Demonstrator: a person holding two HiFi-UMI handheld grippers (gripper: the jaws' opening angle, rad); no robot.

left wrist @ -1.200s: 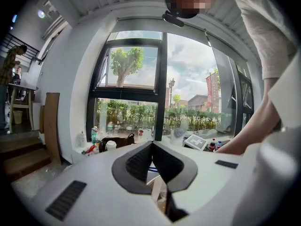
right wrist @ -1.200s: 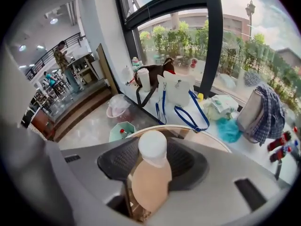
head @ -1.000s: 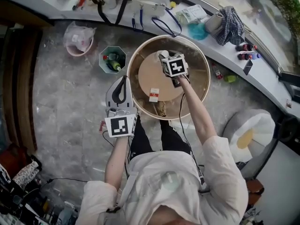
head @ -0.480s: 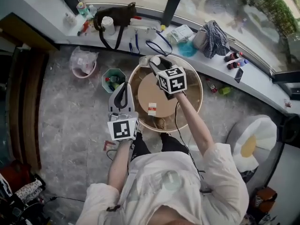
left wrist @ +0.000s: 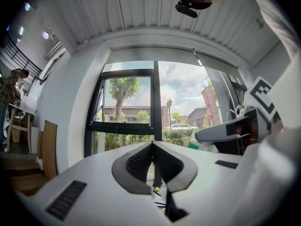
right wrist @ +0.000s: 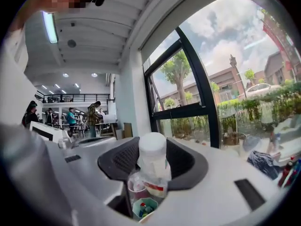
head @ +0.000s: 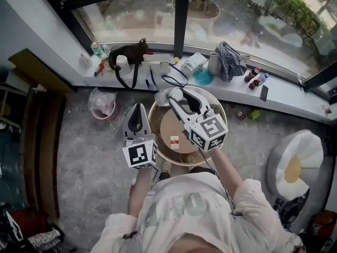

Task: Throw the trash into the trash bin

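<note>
Across the top of the head view, a long window counter strewn with bags, cloths and bottles; below it, a round table on a grey floor. Compared with a second ago, both grippers higher and nearer the camera, well clear of the tabletop. Left gripper off the table's left edge, jaws together on nothing. Right gripper over the table's far rim, clamped on a small white-capped bottle, no longer down at the tabletop. Past that bottle in the right gripper view, low on the floor: the green octagonal trash bin, already holding some rubbish. Judged from this: pick-up done, carry and drop still to come; bottle well above the bin, so probably to be lowered over its mouth before release. Small card lying on the tabletop, towards its left edge, perhaps next.
</note>
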